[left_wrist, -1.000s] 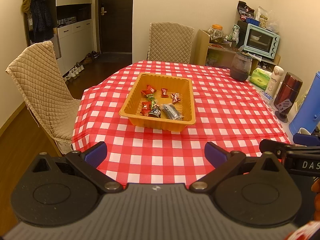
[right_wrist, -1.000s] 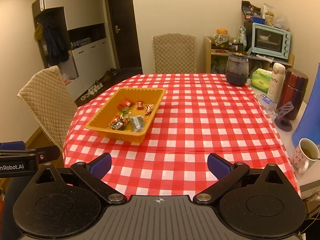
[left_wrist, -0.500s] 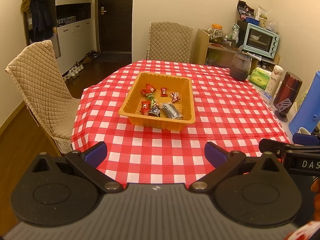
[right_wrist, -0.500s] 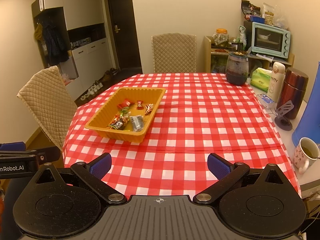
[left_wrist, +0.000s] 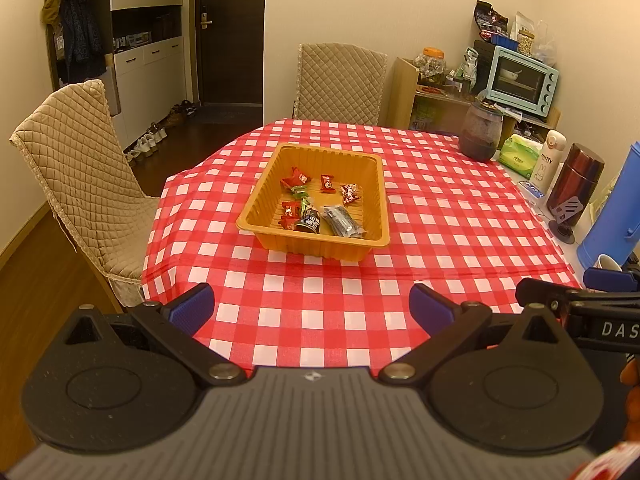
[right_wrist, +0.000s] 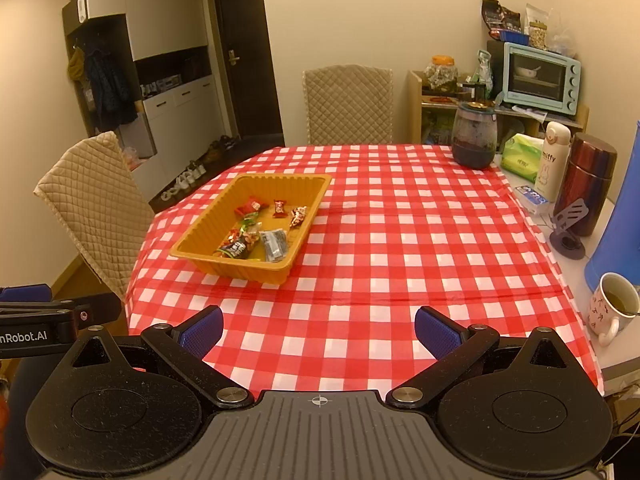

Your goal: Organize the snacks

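Observation:
An orange plastic tray (left_wrist: pixel 376 196) (right_wrist: pixel 208 220) sits on the red checked tablecloth, left of the table's middle. Inside it lie several wrapped snacks: red candies (left_wrist: pixel 295 179) (right_wrist: pixel 251 205), a dark nut packet (left_wrist: pixel 310 221) (right_wrist: pixel 238 246) and a grey packet (left_wrist: pixel 342 221) (right_wrist: pixel 274 243). My left gripper (left_wrist: pixel 312 310) hangs open above the near table edge, well short of the tray, with nothing between its blue-padded fingers. My right gripper (right_wrist: pixel 319 334) is open too, empty, over the near edge to the right of the tray. Each gripper's side shows at the other view's margin.
Along the table's right side stand a dark glass jar (right_wrist: pixel 475 136), a green tissue pack (right_wrist: pixel 520 156), a white bottle (right_wrist: pixel 554 160), a dark red flask (right_wrist: pixel 588 186), a blue jug (right_wrist: pixel 618 236) and a mug of tea (right_wrist: pixel 614 306). Quilted chairs (left_wrist: pixel 80 176) (left_wrist: pixel 340 80) flank the left and far sides.
Both grippers stay open and nearly still; the view has barely shifted and the tray and snacks lie where they were.

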